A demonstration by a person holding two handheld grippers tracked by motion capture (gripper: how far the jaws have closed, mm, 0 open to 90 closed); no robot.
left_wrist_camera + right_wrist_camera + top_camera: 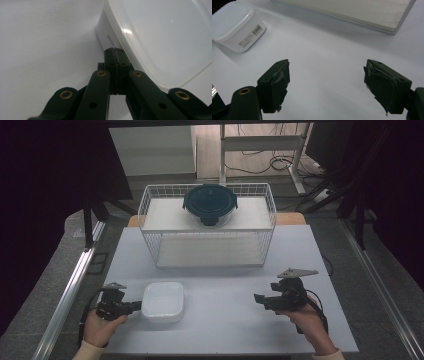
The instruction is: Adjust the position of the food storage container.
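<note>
We see the white lidded box (pixel 162 301) sitting near the front edge of the desk (pixel 225 330), with bare surface stretching between it and the right gripper (pixel 260 298) and more open room up to the wire basket (pixel 150 202), whose upper shelf holds 1 round bowl with a dark lid (pixel 210 204). Our left gripper (pixel 115 53) has its jaws closed together, tips touching the box's side wall just under the lid rim. The box is rounded-square and translucent white, its contents hidden, a barcode label on 1 side; the right gripper's jaws stand wide apart, holding nothing.

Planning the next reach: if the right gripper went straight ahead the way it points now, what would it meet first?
Probably bare table first; the right gripper points down at it. The white container lies off its line.
</note>
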